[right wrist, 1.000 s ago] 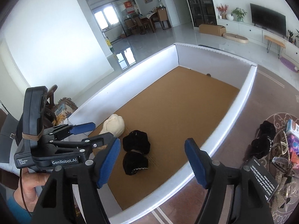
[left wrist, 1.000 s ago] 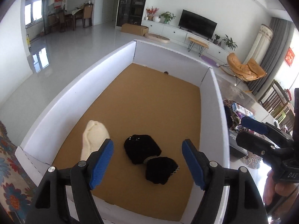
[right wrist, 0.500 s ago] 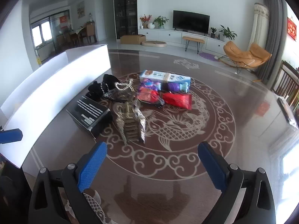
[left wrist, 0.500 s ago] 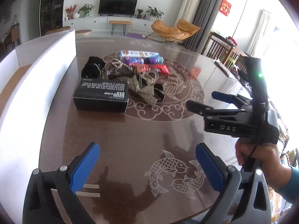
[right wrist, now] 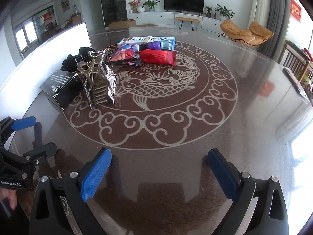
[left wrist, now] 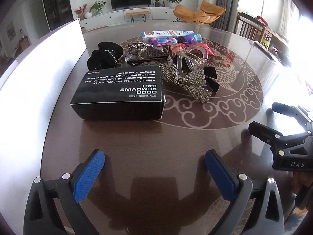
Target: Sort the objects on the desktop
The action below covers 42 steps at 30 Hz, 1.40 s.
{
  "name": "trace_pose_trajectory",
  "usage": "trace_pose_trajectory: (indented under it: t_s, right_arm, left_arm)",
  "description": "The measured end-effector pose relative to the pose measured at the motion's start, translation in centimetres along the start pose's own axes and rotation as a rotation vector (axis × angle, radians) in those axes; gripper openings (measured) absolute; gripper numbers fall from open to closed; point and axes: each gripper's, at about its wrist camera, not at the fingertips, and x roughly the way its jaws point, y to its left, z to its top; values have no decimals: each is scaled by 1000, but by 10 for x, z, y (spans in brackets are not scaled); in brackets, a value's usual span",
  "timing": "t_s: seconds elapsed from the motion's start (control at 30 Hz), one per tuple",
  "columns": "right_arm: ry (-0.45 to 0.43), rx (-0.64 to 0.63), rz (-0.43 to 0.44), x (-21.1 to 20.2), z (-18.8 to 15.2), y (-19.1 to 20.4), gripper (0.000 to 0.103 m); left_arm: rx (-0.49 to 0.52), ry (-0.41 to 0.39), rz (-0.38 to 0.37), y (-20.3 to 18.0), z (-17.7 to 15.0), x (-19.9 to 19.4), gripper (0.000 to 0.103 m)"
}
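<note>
Left wrist: left claw (left wrist: 154, 155) spread empty above table, near black box (left wrist: 119, 93)

Lots of stuff is half hidden here. The clear plastic hair claw (left wrist: 192, 58) and the rhinestone bow (left wrist: 185, 80) cover most of the red foil packet (left wrist: 208, 49) in the left wrist view, so only a sliver shows. The black velvet scrunchies (right wrist: 75, 59) sit mostly behind the black cardboard box (right wrist: 60, 87) and the sparkly clip pile in the right wrist view. The white foam board wall (left wrist: 35, 72) runs off the left edge, so its inside can't be seen. Print on the blue-and-white carton (left wrist: 168, 33) is too small to read. The person's hand (right wrist: 8, 196) is cut off at the frame edge
</note>
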Motion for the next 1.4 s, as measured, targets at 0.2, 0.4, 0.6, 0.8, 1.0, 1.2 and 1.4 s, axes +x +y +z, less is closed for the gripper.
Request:
trace_pose_trajectory:
  t_s: [0.2, 0.4, 0.6, 0.8, 1.0, 1.2, 1.4]
  right_arm:
    - [10, 2, -13, 3, 0, 2, 103]
    - [10, 2, -13, 3, 1, 2, 103]
    - [10, 2, -12, 3, 1, 2, 103]
    - [10, 2, -12, 3, 1, 2, 103]
    - [10, 2, -12, 3, 1, 2, 103]
    - [10, 2, -12, 3, 1, 2, 103]
    - [10, 2, -12, 3, 1, 2, 103]
  left_arm:
    - [-18, -24, 4, 2, 17, 12, 103]
    - [-25, -33, 10, 1, 16, 13, 103]
    - [-24, -34, 15, -1, 17, 12, 103]
    - [-23, -34, 16, -2, 18, 12, 103]
    - [-25, -35, 15, -1, 19, 13, 103]
    - [-24, -34, 15, -1, 19, 13, 103]
    - [-24, -34, 15, -1, 19, 13, 103]
